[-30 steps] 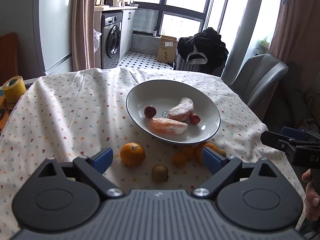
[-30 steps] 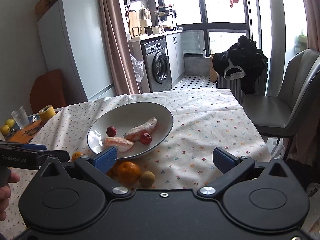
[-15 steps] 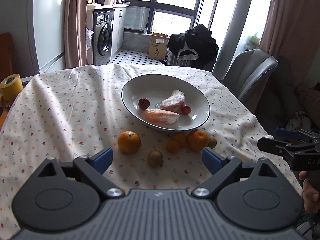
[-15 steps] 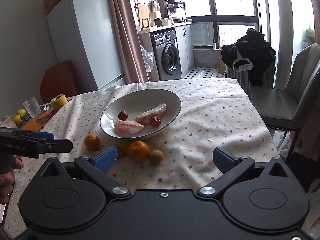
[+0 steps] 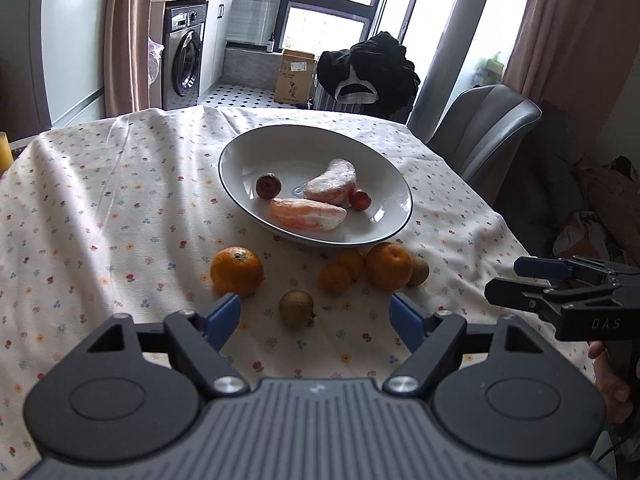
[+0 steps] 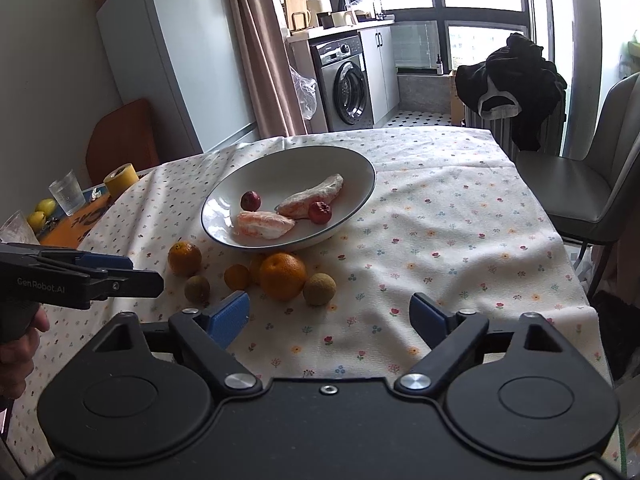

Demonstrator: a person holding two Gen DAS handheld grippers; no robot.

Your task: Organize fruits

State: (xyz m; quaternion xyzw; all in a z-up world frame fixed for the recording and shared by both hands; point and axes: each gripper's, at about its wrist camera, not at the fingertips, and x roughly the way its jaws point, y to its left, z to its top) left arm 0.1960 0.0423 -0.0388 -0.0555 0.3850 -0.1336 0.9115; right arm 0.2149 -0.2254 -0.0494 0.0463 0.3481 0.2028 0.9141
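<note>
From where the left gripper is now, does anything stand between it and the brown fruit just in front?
Nothing visible does. The left gripper is open and empty, and the brown fruit lies on bare tablecloth just beyond its fingertips. The orange sits off to one side.

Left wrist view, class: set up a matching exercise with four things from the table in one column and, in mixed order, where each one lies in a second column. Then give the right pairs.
Things:
1. Peeled fruit wedge
2. Lone orange
3. Brown fruit
4. Yellow tape roll

Places:
A. On the cloth, nearest the left gripper, between its open fingers
B. Inside the white bowl
C. Beyond the cloth's edge, beside a glass
D. On the cloth, left of the fruit cluster, apart from it

Pairs: 1-B, 2-D, 3-A, 4-C
</note>
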